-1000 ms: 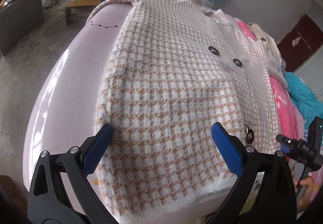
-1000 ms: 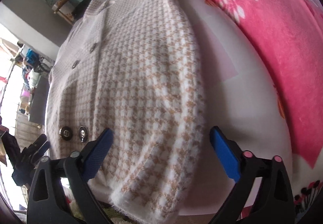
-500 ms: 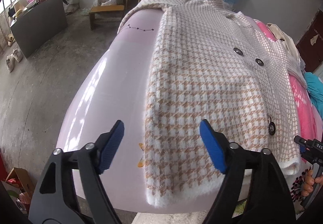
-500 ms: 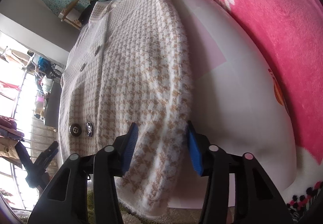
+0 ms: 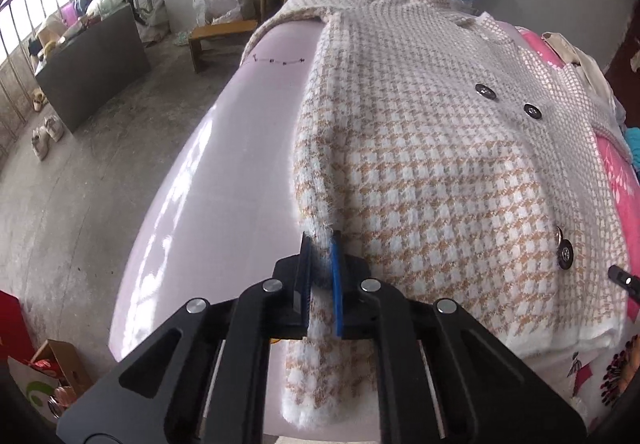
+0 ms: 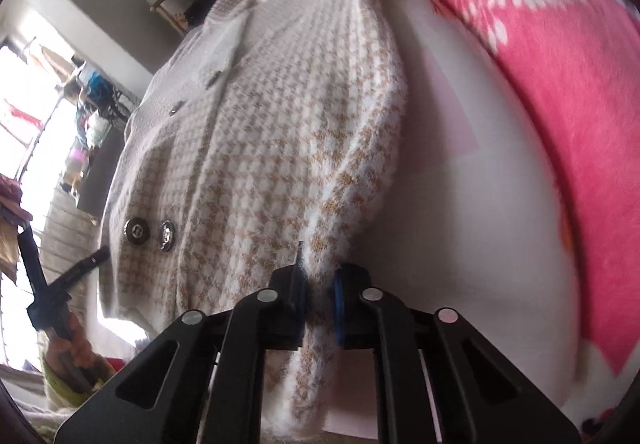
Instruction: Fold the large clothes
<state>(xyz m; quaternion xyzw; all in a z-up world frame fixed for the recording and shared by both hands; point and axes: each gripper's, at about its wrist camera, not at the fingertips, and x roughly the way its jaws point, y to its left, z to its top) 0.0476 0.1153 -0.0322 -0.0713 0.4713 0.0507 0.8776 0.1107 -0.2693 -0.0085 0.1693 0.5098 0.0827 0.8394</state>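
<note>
Pinching the near hem of the coat point(image 5: 420, 172), the left gripper point(image 5: 320, 264) has its blue pads point(image 5: 335, 276) clamped on a fold of the fuzzy fabric at the coat's left edge. A strip of the hem runs through between the jaws and hangs down below them over the front edge of the bed point(image 5: 224, 184). From this gripper the coat stretches away and to the right across the pale lilac sheet, its collar at the far end and dark buttons point(image 5: 485, 91) along its right side.

The right gripper point(image 6: 320, 284) is likewise clenched on the coat point(image 6: 260, 148), here at its right edge near the hem. A fold of the tan-and-white check fabric sits squeezed between its pads point(image 6: 339, 300), and the tail of the hem drops below the jaws. Two metal buttons point(image 6: 136, 230) lie on the coat's front to the left of this grip. Right of the coat the sheet lies bare, then comes a pink blanket point(image 6: 560, 116).

Each wrist view catches the other gripper at its margin: the right one just shows at the right edge of the left view, beside the lowest buttons, and the left one appears at the left edge of the right view, held by a hand point(image 6: 70, 344). Both grips are at the near end of the coat, one on each side, with the garment lying flat and face up on the bed between and beyond them.
</note>
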